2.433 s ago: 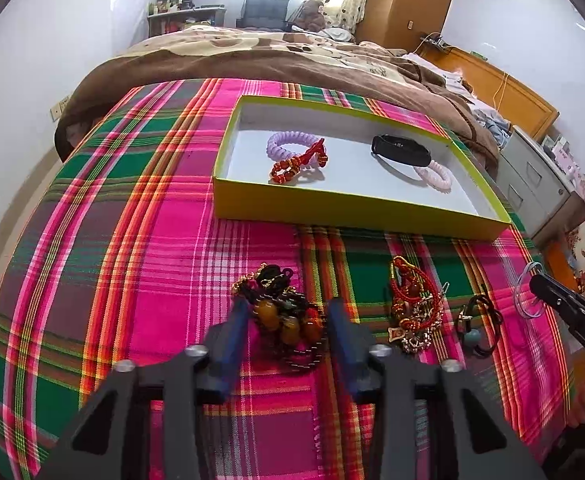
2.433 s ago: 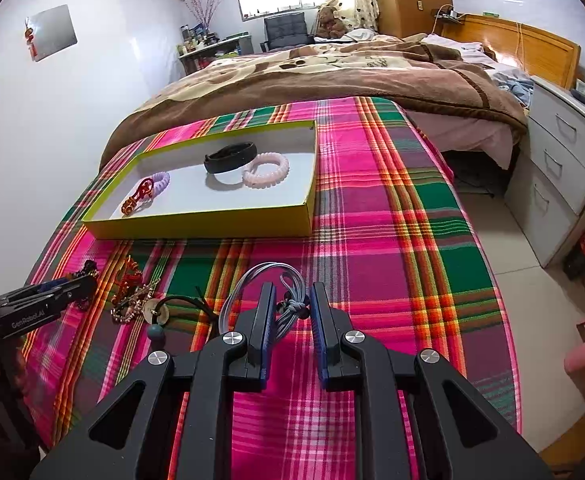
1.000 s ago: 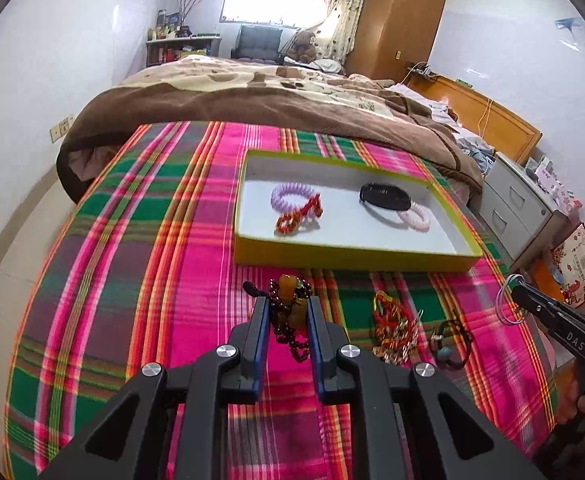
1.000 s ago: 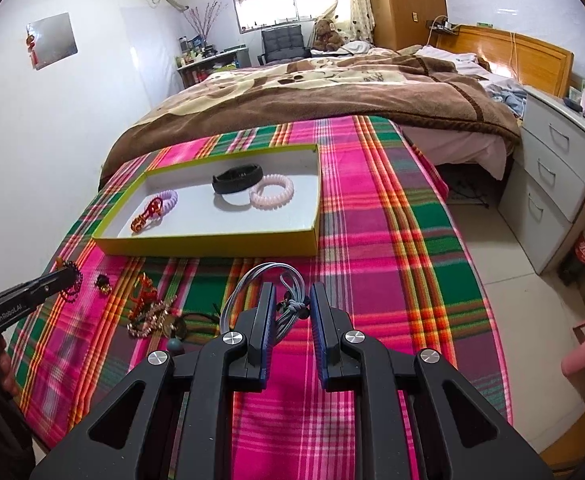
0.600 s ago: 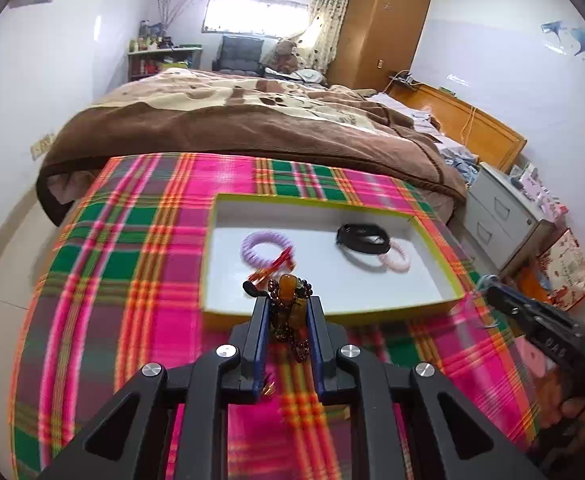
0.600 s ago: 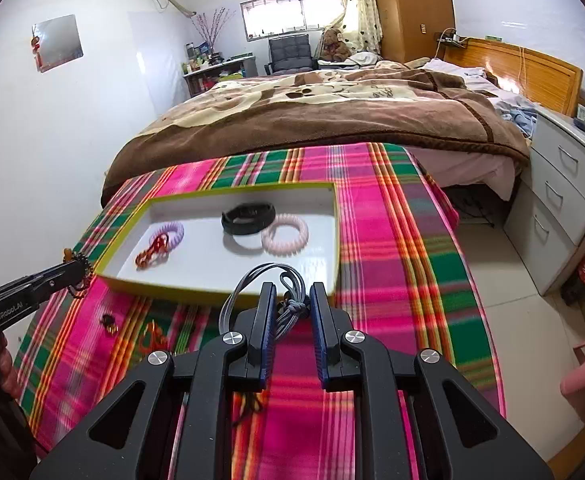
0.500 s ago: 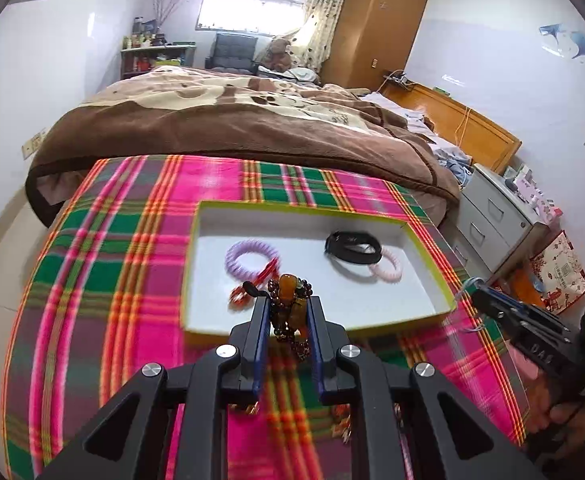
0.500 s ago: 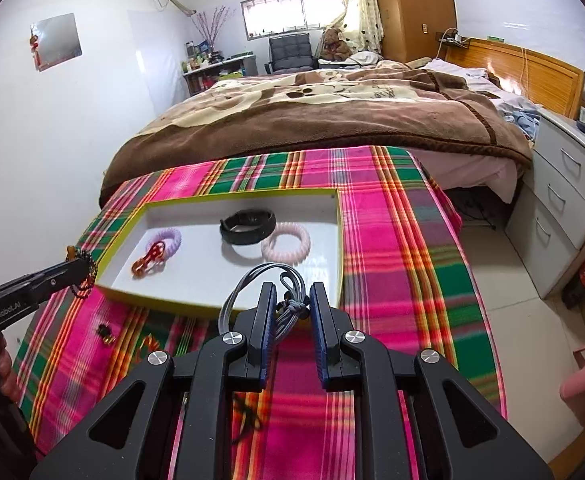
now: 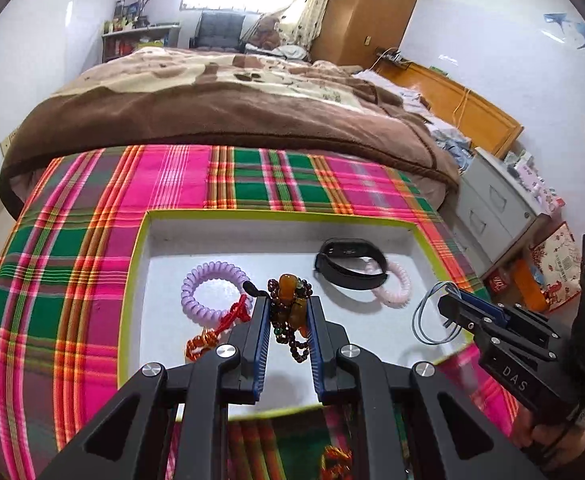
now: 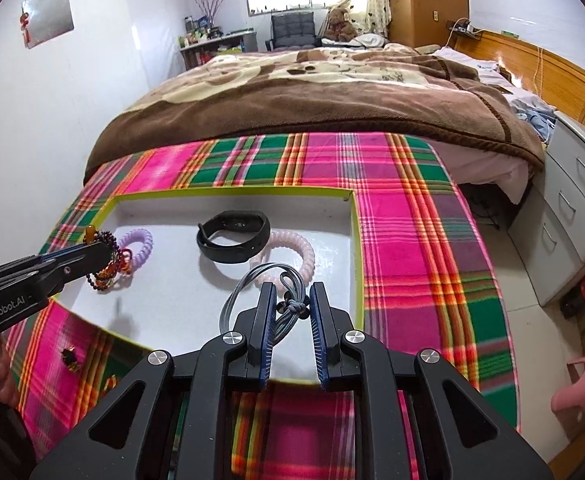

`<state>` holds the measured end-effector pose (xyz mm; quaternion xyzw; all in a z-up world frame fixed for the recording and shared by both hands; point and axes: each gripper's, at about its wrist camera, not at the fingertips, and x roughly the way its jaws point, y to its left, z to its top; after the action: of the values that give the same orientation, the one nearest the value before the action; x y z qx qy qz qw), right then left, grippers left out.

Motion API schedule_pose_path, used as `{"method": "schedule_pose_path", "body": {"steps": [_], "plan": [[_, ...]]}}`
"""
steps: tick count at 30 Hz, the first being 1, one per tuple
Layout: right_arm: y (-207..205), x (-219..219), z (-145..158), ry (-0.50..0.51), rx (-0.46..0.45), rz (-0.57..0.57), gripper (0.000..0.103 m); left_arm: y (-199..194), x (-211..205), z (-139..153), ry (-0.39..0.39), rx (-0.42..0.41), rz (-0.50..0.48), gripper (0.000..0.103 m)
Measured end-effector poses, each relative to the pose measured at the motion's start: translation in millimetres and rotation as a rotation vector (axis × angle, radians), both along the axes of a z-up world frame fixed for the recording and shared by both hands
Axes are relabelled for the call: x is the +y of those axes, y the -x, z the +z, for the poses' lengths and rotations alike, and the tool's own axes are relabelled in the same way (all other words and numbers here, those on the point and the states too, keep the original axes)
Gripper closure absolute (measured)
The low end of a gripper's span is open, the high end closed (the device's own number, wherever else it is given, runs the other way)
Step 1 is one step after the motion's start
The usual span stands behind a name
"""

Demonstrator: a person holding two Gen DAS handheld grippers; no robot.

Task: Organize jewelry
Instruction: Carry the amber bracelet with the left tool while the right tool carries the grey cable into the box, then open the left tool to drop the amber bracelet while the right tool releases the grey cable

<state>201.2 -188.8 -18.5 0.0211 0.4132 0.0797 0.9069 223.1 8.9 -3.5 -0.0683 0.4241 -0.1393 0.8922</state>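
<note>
My left gripper (image 9: 288, 304) is shut on an amber and dark bead bracelet (image 9: 290, 314) and holds it above the yellow-rimmed white tray (image 9: 132, 280). My right gripper (image 10: 290, 292) is shut on a grey cord bracelet (image 10: 252, 280) above the tray's (image 10: 356, 248) right front part. In the tray lie a purple coil band (image 9: 210, 290), a red knotted bracelet (image 9: 212, 334), a black wristband (image 9: 350, 266) and a pink coil band (image 9: 396, 286). The right gripper also shows in the left wrist view (image 9: 452, 306), the left gripper in the right wrist view (image 10: 96, 254).
The tray sits on a pink and green plaid blanket (image 10: 412, 240). More jewelry lies on the blanket in front of the tray (image 10: 70, 356) (image 9: 334, 460). A brown blanket (image 10: 312, 92) covers the bed beyond. A grey drawer unit (image 10: 572, 208) stands right.
Both grippers have moved forward from the blanket to above the tray, each carrying its bracelet. The left gripper closed on the bead bracelet and lifted it earlier.
</note>
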Motion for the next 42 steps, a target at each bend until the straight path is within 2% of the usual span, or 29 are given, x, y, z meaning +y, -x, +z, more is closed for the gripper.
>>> {"method": "schedule_pose_path", "body": {"steps": [8, 20, 33, 36, 38, 40, 42], "plan": [[-13.8, 3.1, -14.6, 0.043, 0.037, -0.004, 0.085, -17.9, -8.6, -18.7, -0.040, 0.026, -0.010, 0.085], [-15.2, 8.2, -20.0, 0.078, 0.051, -0.003, 0.085, -24.7, -16.2, -32.6, -0.042, 0.069, -0.026, 0.085], [-15.7, 9.3, -19.0, 0.080, 0.049, -0.004, 0.084, -24.2, -17.3, -34.2, -0.044, 0.076, -0.023, 0.084], [-15.3, 8.4, -18.4, 0.079, 0.045, -0.005, 0.083, -22.1, -15.6, -32.8, -0.043, 0.064, -0.011, 0.081], [-14.5, 7.8, -17.6, 0.075, 0.038, -0.010, 0.082, -20.8, -13.2, -30.9, -0.023, 0.055, -0.006, 0.076], [-14.1, 7.6, -16.9, 0.069, 0.037, -0.010, 0.073, -19.5, -14.1, -29.6, -0.026, 0.053, -0.013, 0.073], [-13.2, 7.3, -16.1, 0.062, 0.035, -0.004, 0.070, -17.6, -15.4, -27.9, -0.031, 0.048, -0.016, 0.072]]}}
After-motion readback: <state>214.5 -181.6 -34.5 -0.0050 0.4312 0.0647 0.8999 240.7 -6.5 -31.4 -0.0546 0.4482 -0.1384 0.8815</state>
